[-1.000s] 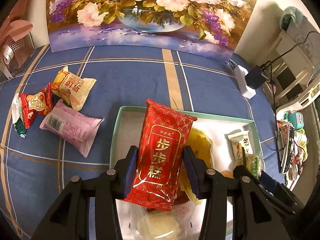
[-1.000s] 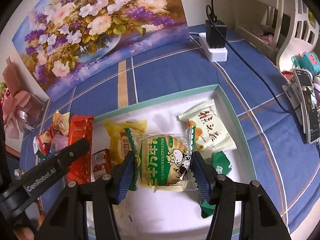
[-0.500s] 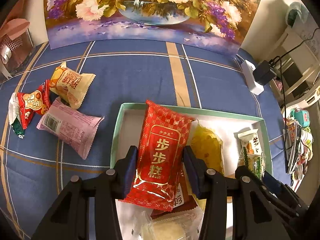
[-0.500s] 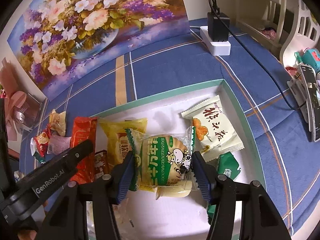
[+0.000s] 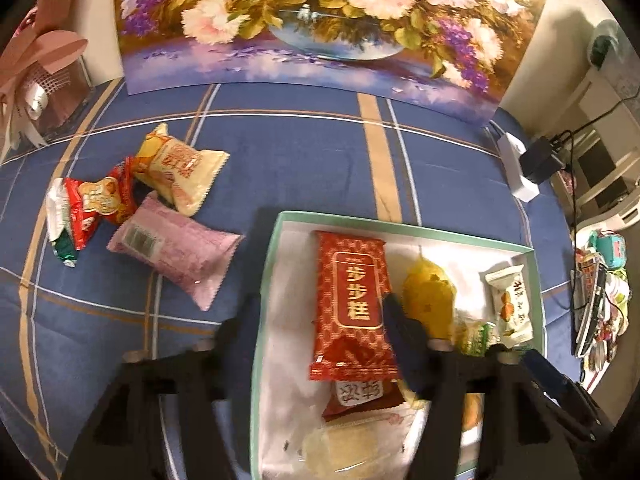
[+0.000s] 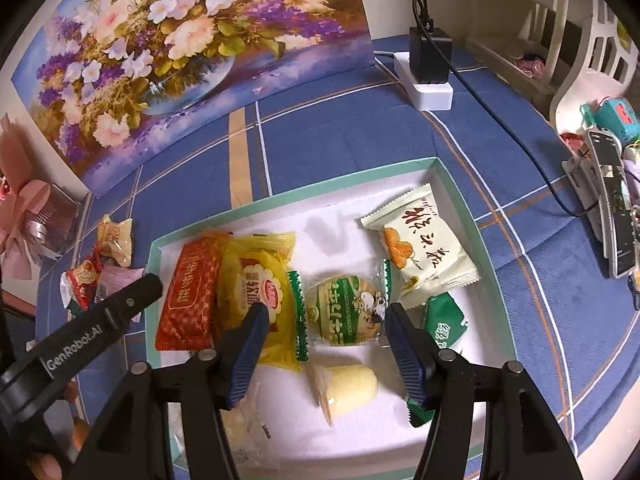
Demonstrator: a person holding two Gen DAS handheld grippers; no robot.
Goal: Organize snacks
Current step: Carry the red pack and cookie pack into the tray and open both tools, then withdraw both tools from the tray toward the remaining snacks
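A mint-rimmed white tray (image 5: 265, 280) sits on the blue checked cloth. My left gripper (image 5: 324, 324) hangs over its left end with jaws opening. The red packet (image 5: 352, 300) lies flat in the tray between the fingers, free of the pads. My right gripper (image 6: 326, 330) hovers over the tray (image 6: 476, 232), jaws opening too. The green round-cake packet (image 6: 346, 314) rests on the tray floor between its blue pads, clear of both. A yellow packet (image 6: 256, 288), a cream packet (image 6: 424, 248), a dark green packet (image 6: 442, 320) and a jelly cup (image 6: 352, 384) also lie inside.
Three loose snacks lie on the cloth left of the tray: a cream-orange packet (image 5: 180, 168), a small red one (image 5: 100, 204) and a pink one (image 5: 176, 252). A flower painting (image 5: 320, 20) stands behind. A power strip with charger (image 6: 428, 80) and cluttered gadgets (image 6: 612, 208) lie right.
Both grippers' jaws have spread apart. The red packet has dropped out of the left grip into the tray. The green packet has come out of the right grip and now lies on the tray floor.
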